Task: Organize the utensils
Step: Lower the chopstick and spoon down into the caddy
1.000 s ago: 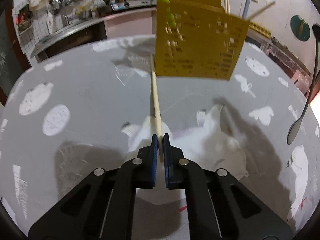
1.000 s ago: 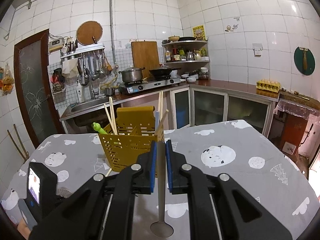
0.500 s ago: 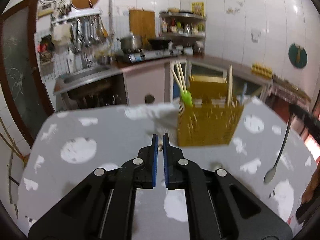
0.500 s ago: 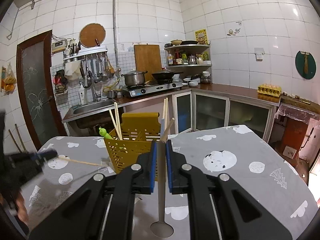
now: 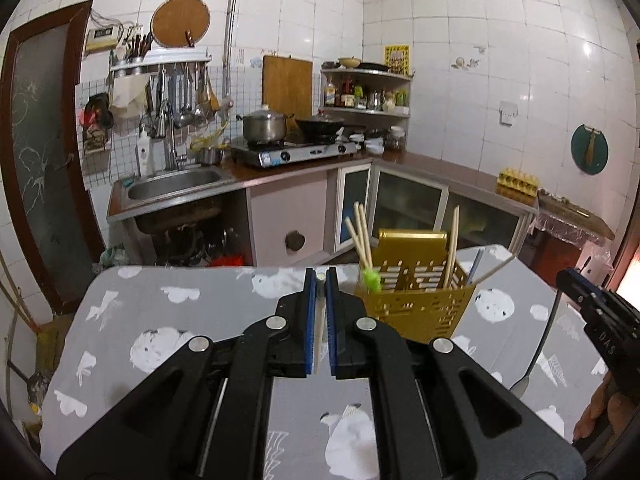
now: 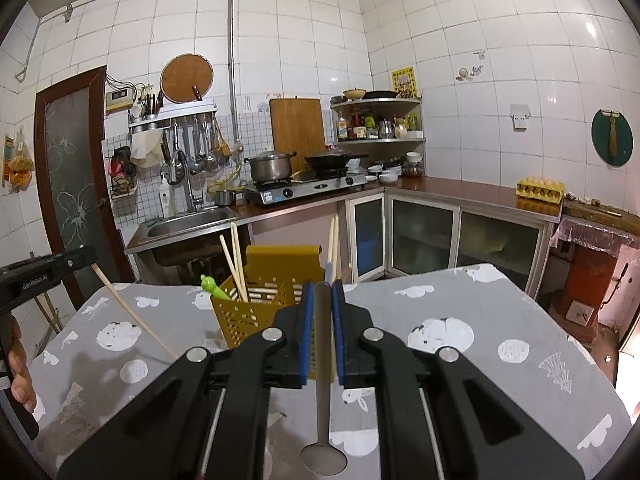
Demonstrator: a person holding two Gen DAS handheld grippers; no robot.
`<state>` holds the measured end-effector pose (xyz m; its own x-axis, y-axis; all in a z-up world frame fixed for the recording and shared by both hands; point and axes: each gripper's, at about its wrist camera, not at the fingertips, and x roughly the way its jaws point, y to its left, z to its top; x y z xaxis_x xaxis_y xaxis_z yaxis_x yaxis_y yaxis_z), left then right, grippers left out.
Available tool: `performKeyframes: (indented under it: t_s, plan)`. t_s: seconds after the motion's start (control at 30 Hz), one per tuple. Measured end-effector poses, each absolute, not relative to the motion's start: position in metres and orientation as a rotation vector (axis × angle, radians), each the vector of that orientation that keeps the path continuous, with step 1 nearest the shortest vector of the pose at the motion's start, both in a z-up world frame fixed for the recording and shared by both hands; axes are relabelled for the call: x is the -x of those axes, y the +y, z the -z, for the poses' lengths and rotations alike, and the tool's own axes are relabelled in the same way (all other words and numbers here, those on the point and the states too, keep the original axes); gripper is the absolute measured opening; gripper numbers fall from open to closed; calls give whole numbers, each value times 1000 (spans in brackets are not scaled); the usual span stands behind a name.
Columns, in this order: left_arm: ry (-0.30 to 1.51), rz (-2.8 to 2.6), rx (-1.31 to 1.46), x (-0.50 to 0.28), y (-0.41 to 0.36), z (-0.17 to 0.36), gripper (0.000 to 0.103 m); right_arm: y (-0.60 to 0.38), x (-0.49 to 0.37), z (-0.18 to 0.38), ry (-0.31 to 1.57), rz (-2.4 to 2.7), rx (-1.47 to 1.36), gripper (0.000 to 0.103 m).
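The yellow perforated utensil basket [image 6: 264, 300] stands on the grey patterned table [image 6: 460, 320] toward its far edge, nearest the sink counter. Pale chopsticks [image 6: 236, 256] and a green-topped utensil [image 6: 210, 284] lean upright in it, and its tall back panel rises behind them. The left gripper [image 5: 320, 280] is clamped on a single pale chopstick [image 6: 132, 312], held in the air to the left of the basket, slanting down toward the table. The right gripper [image 6: 320, 292] is closed on the handle of a metal spoon [image 6: 323, 432], bowl hanging low, in front of the basket. Bare tablecloth lies on the basket's left, right and near sides.
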<state>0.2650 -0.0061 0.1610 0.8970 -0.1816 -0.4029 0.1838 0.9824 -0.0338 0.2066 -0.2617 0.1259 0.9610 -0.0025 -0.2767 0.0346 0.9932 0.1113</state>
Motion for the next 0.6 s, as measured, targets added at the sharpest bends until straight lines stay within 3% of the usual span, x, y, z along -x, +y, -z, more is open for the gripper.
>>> performKeyframes:
  t_s: [0.6]
  plan:
    - [223,308,42,-253,-29,-263,3,-249,-247,-198,153,-6,-87,10]
